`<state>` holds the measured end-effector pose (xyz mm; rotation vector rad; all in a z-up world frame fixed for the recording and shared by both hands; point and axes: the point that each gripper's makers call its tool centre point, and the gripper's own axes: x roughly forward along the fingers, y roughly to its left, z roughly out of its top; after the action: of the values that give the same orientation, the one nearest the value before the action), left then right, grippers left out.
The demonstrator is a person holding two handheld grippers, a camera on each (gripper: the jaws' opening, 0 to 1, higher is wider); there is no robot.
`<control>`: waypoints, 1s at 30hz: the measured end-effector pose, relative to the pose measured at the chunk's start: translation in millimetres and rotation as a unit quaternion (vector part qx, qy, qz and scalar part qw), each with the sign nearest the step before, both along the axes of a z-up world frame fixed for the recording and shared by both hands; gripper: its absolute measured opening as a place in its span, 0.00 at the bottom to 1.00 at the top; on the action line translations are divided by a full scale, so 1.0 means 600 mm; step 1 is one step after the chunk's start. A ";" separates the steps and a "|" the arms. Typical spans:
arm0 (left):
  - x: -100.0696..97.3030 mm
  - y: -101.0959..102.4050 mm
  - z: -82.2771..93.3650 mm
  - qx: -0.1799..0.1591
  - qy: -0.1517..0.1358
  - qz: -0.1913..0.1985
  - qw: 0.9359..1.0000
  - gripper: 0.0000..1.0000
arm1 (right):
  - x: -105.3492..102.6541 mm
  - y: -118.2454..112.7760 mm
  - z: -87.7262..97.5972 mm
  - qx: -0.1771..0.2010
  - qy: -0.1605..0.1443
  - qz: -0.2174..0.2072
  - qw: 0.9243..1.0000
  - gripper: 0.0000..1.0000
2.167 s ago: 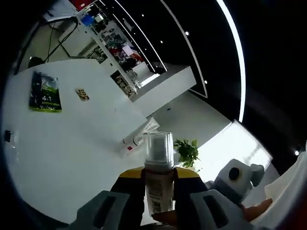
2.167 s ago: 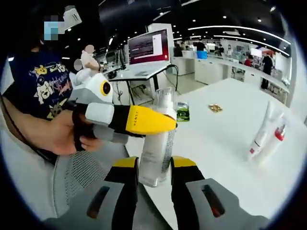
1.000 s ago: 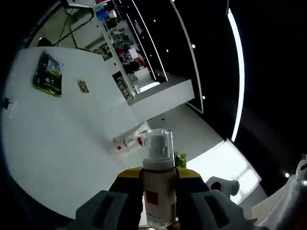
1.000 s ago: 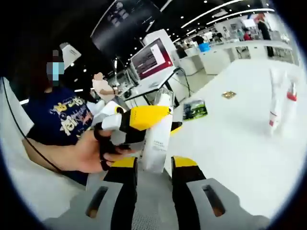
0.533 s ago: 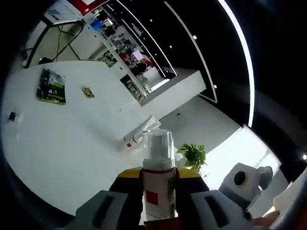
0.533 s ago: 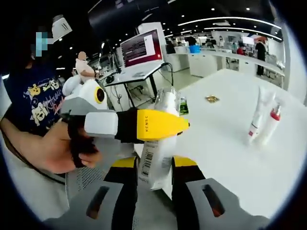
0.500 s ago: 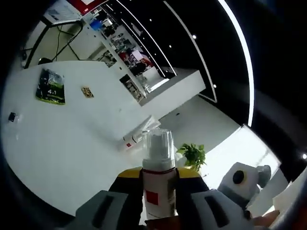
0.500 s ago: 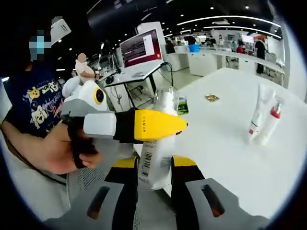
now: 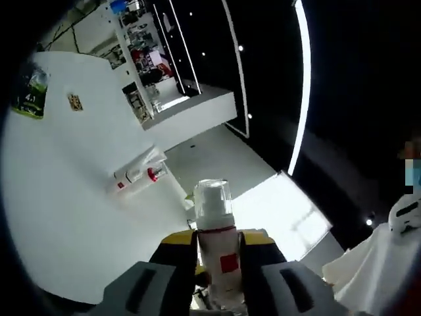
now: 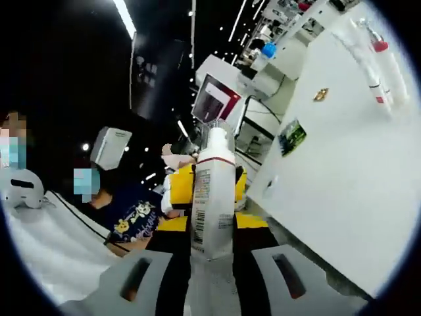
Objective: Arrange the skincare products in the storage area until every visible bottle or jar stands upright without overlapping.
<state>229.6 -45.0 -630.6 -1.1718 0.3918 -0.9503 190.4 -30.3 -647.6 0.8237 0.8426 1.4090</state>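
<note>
Pump bottle [image 9: 218, 253] [image 10: 212, 197]: white body, clear cap, red square on the label in my left gripper view, barcode and print in my right gripper view. It's up in the air off the near edge of the white table [image 9: 59, 191] [image 10: 342, 178], not standing on anything. My left gripper [image 9: 218, 263] has both yellow-tipped jaws pressed on the bottle's sides. My right gripper [image 10: 205, 234] also has its jaws tight against the lower body, so both claws are clamped on the same bottle; the left gripper's yellow tips [image 10: 177, 185] show behind it. Out on the table, two tubes [image 9: 137, 176] [image 10: 381, 62] sit touching each other, probably lying down, hard to say at this tilt. Further off: a green packet [image 9: 29, 99] [image 10: 291, 137] and a small brown item [image 9: 75, 102] [image 10: 321, 95].
</note>
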 end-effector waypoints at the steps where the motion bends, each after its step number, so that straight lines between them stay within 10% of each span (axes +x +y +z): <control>1: -0.003 -0.003 0.004 -0.011 -0.003 -0.009 1.000 0.26 | -0.005 0.000 0.003 0.009 0.008 0.010 1.000 0.21; 11: -0.009 -0.014 0.036 -0.102 -0.015 -0.052 0.993 0.32 | -0.022 0.002 0.047 0.131 0.087 0.071 0.985 0.21; 18: -0.011 -0.011 0.043 -0.105 -0.009 -0.082 0.991 0.24 | -0.018 0.006 0.047 0.157 0.112 0.083 0.978 0.21; 22: 0.008 0.003 0.017 -0.055 0.003 -0.060 0.997 0.23 | 0.001 0.019 0.023 0.106 0.080 0.052 0.990 0.22; 24: 0.026 0.018 -0.003 0.026 -0.028 -0.020 0.999 0.23 | 0.029 0.021 -0.004 0.050 -0.003 0.003 0.999 0.20; 30: 0.051 0.041 -0.034 0.179 -0.076 0.040 0.980 0.22 | 0.062 0.006 -0.034 -0.039 -0.090 -0.038 0.995 0.37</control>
<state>260.4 -20.3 -650.9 -0.7763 0.3717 -0.8517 227.3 -26.4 -668.0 0.6525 0.7170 1.3526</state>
